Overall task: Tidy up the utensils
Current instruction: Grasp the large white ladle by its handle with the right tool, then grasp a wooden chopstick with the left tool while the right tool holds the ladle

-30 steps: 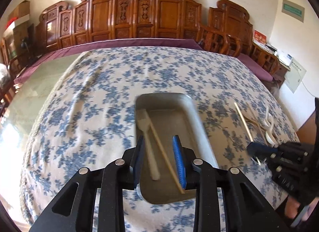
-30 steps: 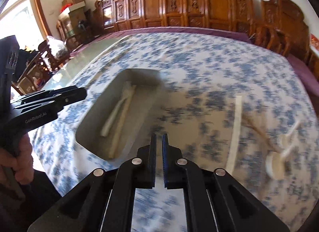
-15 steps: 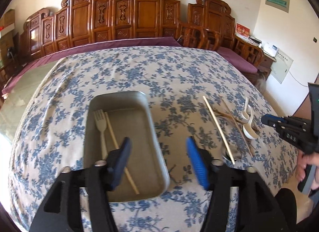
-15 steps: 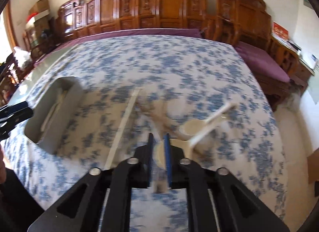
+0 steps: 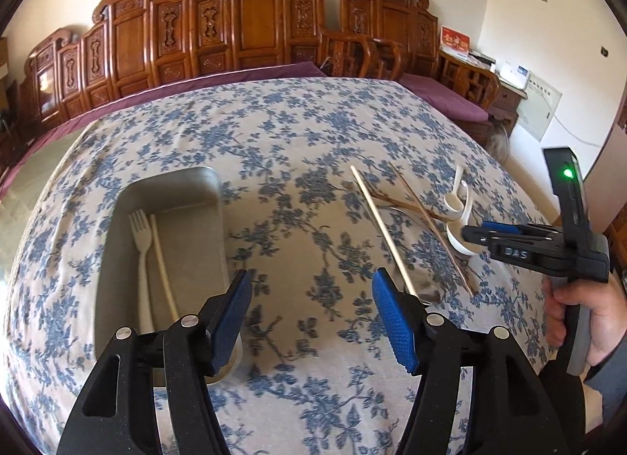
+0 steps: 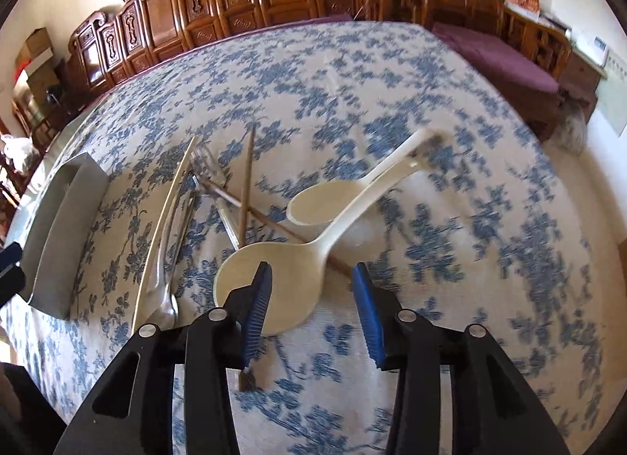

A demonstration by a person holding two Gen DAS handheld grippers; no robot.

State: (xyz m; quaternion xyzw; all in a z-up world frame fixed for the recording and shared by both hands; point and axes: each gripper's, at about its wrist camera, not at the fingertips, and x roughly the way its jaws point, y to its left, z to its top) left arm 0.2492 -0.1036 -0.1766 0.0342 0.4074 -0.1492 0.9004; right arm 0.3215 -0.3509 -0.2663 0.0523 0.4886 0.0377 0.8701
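Floral tablecloth (image 6: 352,75) blurs; right gripper (image 6: 311,278) opening, empty, hiding spoon (image 6: 282,278) bowl.

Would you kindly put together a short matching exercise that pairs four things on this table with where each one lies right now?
Things:
1. pale fork
2. large white spoon
3. metal fork
4. grey tray

Places:
A. on the floral cloth, left of the loose pile of utensils
B. inside the tray, beside a pale chopstick
C. on the cloth right in front of the right hand-held gripper, whose jaws are opening with nothing gripped
D. on the cloth alongside a long pale chopstick, left of the spoons

Pairs: 1-B, 2-C, 3-D, 4-A
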